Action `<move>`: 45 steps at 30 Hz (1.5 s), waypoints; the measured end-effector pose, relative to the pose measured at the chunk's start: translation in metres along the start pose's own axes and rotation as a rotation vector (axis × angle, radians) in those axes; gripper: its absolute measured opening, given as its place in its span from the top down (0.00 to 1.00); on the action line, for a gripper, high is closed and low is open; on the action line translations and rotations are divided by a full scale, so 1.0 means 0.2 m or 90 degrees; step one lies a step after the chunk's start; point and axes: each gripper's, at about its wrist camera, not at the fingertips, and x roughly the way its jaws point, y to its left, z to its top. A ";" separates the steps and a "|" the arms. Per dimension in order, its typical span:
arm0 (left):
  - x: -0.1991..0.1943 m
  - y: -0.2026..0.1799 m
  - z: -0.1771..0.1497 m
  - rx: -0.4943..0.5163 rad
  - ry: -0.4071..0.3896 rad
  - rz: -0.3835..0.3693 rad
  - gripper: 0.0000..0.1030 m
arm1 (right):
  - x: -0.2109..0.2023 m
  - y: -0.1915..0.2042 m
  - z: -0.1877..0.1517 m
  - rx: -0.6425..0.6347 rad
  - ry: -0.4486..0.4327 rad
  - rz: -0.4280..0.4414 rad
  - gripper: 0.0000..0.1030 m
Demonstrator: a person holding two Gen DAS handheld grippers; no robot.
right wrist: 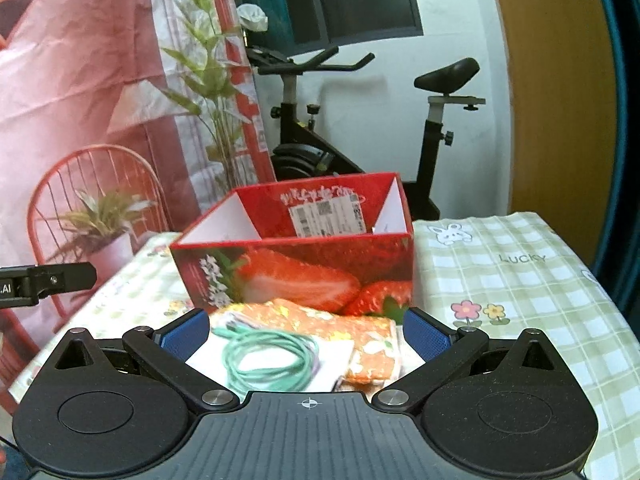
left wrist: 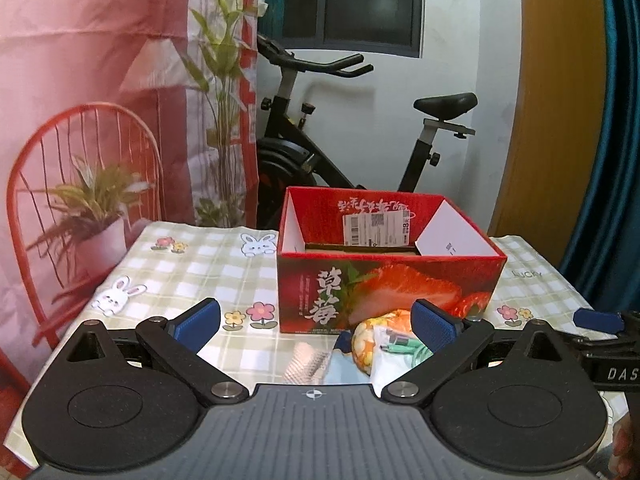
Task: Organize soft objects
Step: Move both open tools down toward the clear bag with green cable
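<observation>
While I hold both tongs low over the checked tablecloth (right wrist: 520, 280), my left gripper (left wrist: 316, 322) stands wide, its blue pads (left wrist: 200, 320) far apart with nothing between them but the table and the soft things lying ahead. My right gripper (right wrist: 306, 334) is spread just as wide, gripping nothing; between its fingers, seen from its own camera, lies the orange flowered cloth (right wrist: 360, 340), folded flat, with a coil of green cord (right wrist: 268, 360) resting on a white piece (right wrist: 336, 360) beside it. From the left camera the same orange cloth shows as a bunched lump just in front of my right-hand pad, with a pale blue piece (left wrist: 344, 368) and a grey ribbed one (left wrist: 306, 360) near it; I cannot tell what those two are. The red strawberry box (left wrist: 388, 280) stands open on the table directly behind the pile, close to it, with a shipping label on its far inner wall and bare cardboard showing at the bottom. At the left view's right edge, the tip of my other tong (left wrist: 598, 320) pokes in. An exercise bike (left wrist: 360, 140) stands behind the table.
</observation>
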 end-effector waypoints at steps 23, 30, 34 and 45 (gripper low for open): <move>0.40 0.01 -0.19 -0.046 0.123 -0.135 0.59 | 0.26 -0.10 -0.19 0.055 0.098 0.080 0.44; 0.48 -0.01 -0.23 -0.047 0.166 -0.176 0.59 | 0.31 -0.12 -0.22 0.073 0.117 0.092 0.44; 0.53 -0.04 -0.22 -0.024 0.183 -0.206 0.59 | 0.32 -0.12 -0.23 0.076 0.121 0.099 0.46; 0.55 -0.06 -0.27 -0.025 0.194 -0.241 0.72 | 0.33 -0.08 -0.23 0.048 0.120 0.109 0.56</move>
